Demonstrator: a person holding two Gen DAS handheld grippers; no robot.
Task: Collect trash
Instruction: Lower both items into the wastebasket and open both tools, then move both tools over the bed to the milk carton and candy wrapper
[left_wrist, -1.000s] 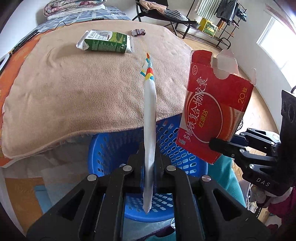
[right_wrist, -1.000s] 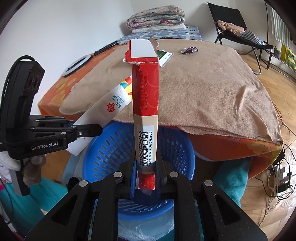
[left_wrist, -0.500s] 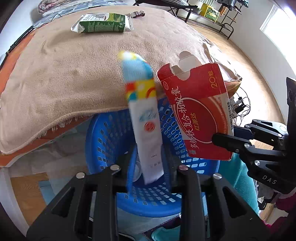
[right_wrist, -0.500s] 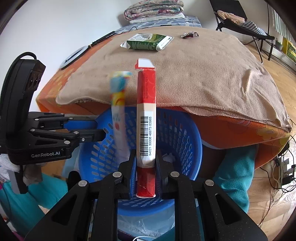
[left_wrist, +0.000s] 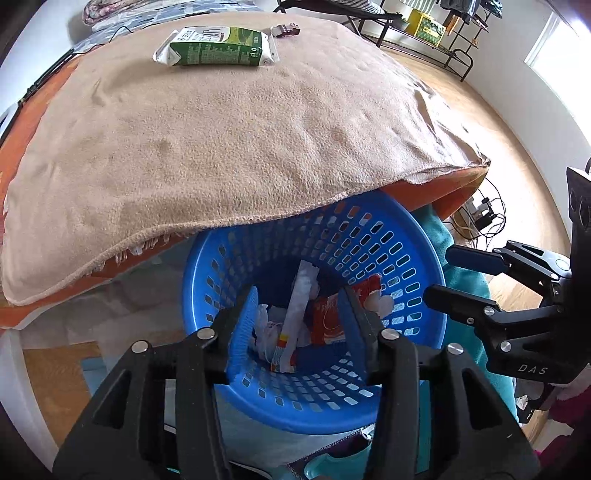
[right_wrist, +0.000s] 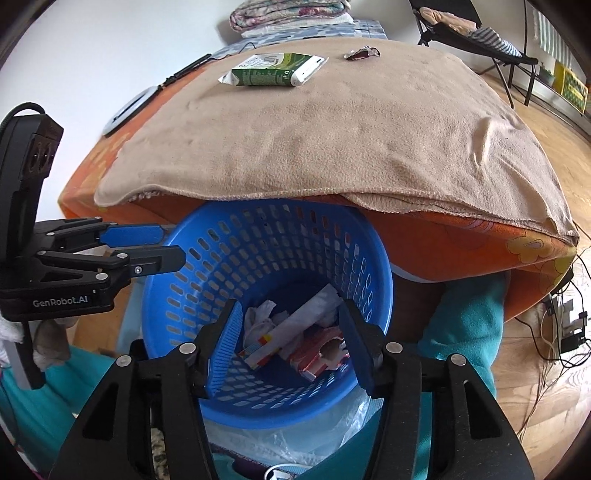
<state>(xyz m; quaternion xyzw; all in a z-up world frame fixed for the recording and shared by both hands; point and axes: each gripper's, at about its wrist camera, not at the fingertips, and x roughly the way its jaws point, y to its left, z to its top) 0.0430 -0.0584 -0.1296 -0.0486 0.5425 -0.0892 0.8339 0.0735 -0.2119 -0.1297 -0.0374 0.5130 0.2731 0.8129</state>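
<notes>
Both wrist views close above blue basket (left_wrist: 424, 266), facing bed (right_wrist: 332, 140)

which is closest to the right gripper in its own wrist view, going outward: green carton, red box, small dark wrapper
1. red box: in the blue basket, just below the right gripper, between its open fingers.
2. green carton: lying far back on the tan blanket, left of centre.
3. small dark wrapper: farthest back, right of the carton.
</notes>
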